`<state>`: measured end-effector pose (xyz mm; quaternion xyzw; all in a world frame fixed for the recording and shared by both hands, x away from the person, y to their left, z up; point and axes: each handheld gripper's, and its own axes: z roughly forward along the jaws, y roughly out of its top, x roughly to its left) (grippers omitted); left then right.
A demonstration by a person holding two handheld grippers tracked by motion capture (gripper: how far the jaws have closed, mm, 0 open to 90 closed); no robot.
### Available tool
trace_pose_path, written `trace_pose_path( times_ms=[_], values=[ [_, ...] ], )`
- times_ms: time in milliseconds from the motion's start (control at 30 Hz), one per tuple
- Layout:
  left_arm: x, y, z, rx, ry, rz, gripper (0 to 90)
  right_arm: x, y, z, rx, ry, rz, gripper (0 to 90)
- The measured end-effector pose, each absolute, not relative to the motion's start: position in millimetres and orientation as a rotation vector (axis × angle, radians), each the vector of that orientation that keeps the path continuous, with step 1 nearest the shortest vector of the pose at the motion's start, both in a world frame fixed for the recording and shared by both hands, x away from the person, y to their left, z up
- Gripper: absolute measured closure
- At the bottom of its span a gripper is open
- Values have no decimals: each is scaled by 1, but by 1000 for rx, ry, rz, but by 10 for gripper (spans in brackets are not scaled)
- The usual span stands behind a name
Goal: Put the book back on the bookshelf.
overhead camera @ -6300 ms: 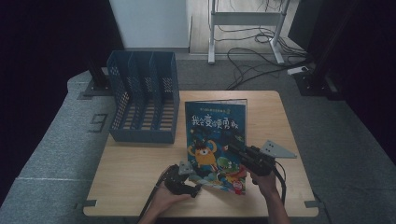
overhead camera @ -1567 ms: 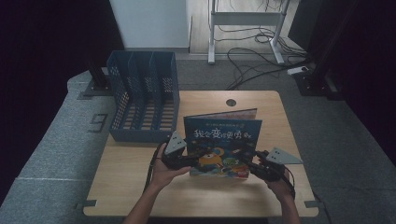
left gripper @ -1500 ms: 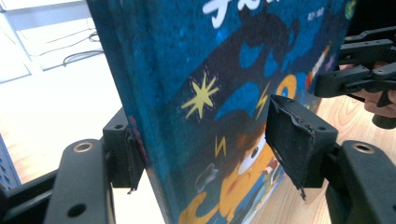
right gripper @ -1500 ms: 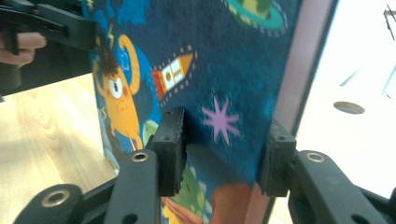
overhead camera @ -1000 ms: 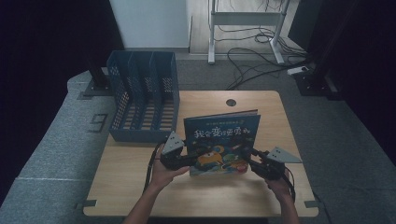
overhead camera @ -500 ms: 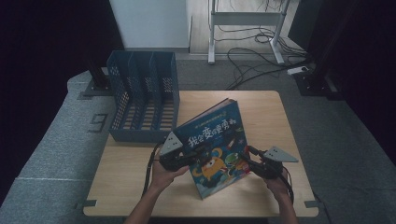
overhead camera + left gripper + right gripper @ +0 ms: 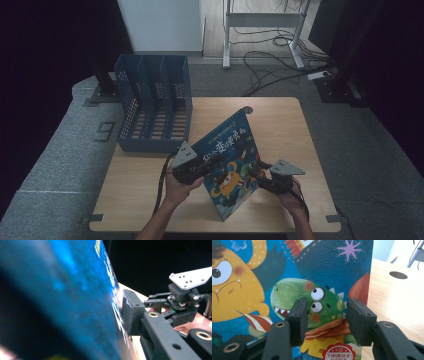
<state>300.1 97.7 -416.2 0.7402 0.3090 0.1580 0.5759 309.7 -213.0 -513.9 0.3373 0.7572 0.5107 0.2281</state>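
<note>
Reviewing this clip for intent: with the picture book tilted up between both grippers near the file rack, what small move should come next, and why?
Probably keep rotating the book toward upright and ease it left toward the blue file rack. The left gripper is clamped on the book's edge and carries it; the right gripper is open, its jaws apart against the cover, merely steadying. The rack's slots look empty.

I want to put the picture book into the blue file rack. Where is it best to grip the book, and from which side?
Probably grip the picture book on its long side edges, from left and right: it stands tilted on a corner. The left gripper clamps the left edge; the right gripper is open at the right edge.
</note>
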Motion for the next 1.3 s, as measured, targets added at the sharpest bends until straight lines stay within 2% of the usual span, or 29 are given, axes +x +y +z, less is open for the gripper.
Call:
trace_pose_path(
  times_ms=[133, 467, 667, 900, 1067, 1300],
  values=[
    [298, 95, -407, 1733, 687, 374, 763, 310, -211, -514, 947, 2070, 1427, 484],
    [293, 88, -390, 1749, 642, 424, 786, 314, -199, -519, 1086, 1990, 1548, 431],
    [288, 90, -393, 1727, 640, 389, 713, 316, -199, -520, 1114, 1994, 1546, 407],
    [281, 84, -404, 1729, 623, 375, 714, 317, -205, -522, 1119, 2055, 1501, 378],
    [280, 83, -407, 1703, 638, 400, 784, 321, -210, -528, 1203, 2071, 1494, 369],
    [282, 84, -403, 1716, 638, 410, 801, 323, -206, -532, 1209, 2127, 1478, 372]
  ],
)
